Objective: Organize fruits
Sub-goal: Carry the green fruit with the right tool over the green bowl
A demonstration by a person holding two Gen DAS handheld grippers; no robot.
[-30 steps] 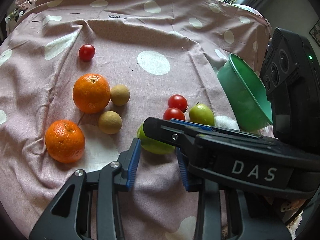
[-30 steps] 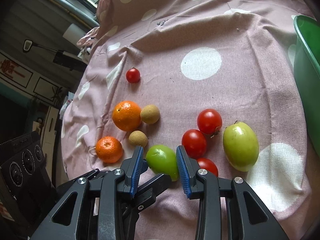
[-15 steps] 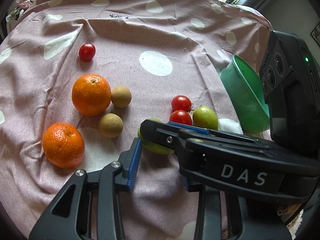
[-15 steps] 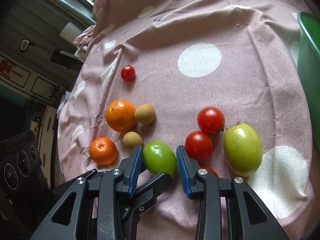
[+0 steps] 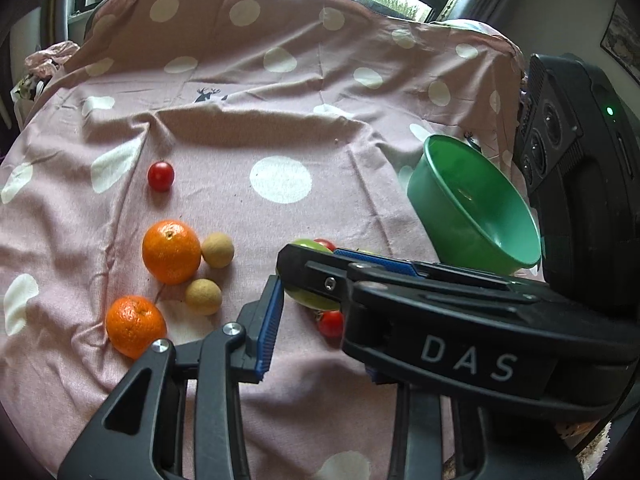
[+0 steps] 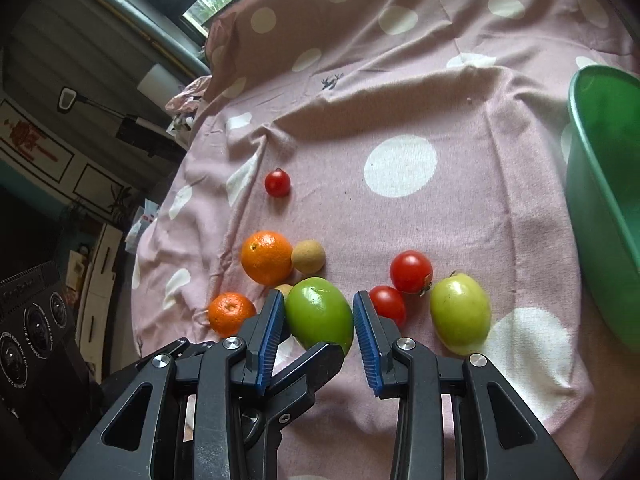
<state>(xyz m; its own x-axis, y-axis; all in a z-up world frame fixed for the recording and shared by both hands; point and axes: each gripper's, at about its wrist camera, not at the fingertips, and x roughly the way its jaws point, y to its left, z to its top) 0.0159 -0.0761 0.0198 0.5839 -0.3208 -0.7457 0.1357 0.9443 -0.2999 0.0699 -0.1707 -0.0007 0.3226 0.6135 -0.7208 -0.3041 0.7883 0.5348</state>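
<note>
Lifted off cloth (image 6: pixel 460 216): green fruit (image 6: pixel 319 314) clamped between right gripper (image 6: pixel 316 322) fingers; left gripper (image 5: pixel 320 312) fingers' state unclear.

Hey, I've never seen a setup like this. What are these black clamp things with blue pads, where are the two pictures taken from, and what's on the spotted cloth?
They are hand-held two-finger grippers, one in each of a person's hands, each carrying a camera that looks along its fingers. One picture comes from the left gripper, the other from the right gripper. On the pink spotted cloth lie two oranges, two small brown fruits, cherry tomatoes, a pale green fruit and a green bowl. The right gripper grips a darker green fruit between its pads; the left holds nothing.
</note>
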